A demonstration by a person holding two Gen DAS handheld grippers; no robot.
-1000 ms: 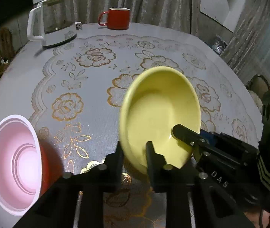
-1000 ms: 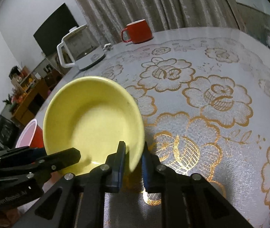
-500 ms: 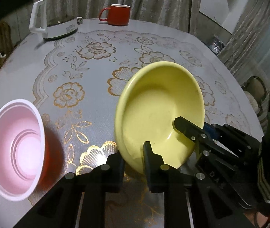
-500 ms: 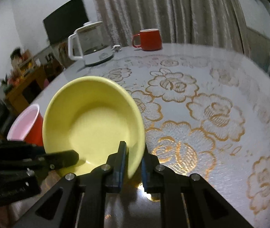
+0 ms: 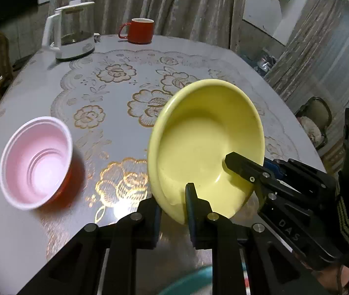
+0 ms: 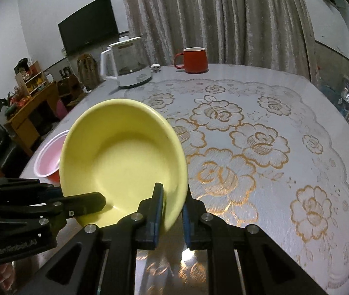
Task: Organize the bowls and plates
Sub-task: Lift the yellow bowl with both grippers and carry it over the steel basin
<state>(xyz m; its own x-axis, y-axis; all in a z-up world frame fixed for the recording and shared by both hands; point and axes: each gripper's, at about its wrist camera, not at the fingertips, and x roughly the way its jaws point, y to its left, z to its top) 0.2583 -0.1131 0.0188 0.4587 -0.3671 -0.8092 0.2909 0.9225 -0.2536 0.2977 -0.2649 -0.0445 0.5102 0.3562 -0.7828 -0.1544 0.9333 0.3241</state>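
Note:
A yellow bowl (image 5: 206, 145) is held tilted above the table, gripped on its near rim by both grippers. My left gripper (image 5: 173, 196) is shut on its rim. My right gripper (image 6: 174, 201) is shut on the rim too; it shows from the side in the left wrist view (image 5: 245, 167). The bowl also shows in the right wrist view (image 6: 123, 154). A red bowl with a pink inside (image 5: 35, 162) stands on the table to the left, and its rim shows behind the yellow bowl in the right wrist view (image 6: 48, 157).
A white and glass kettle (image 5: 70, 33) and a red mug (image 5: 140, 30) stand at the far edge of the round table with a flowered cloth (image 6: 260, 142). A teal rim (image 5: 189, 282) shows at the bottom of the left wrist view. Chairs stand on the right.
Both grippers have lifted the yellow bowl higher and drawn it back. The red bowl now sits further off in the left wrist view.

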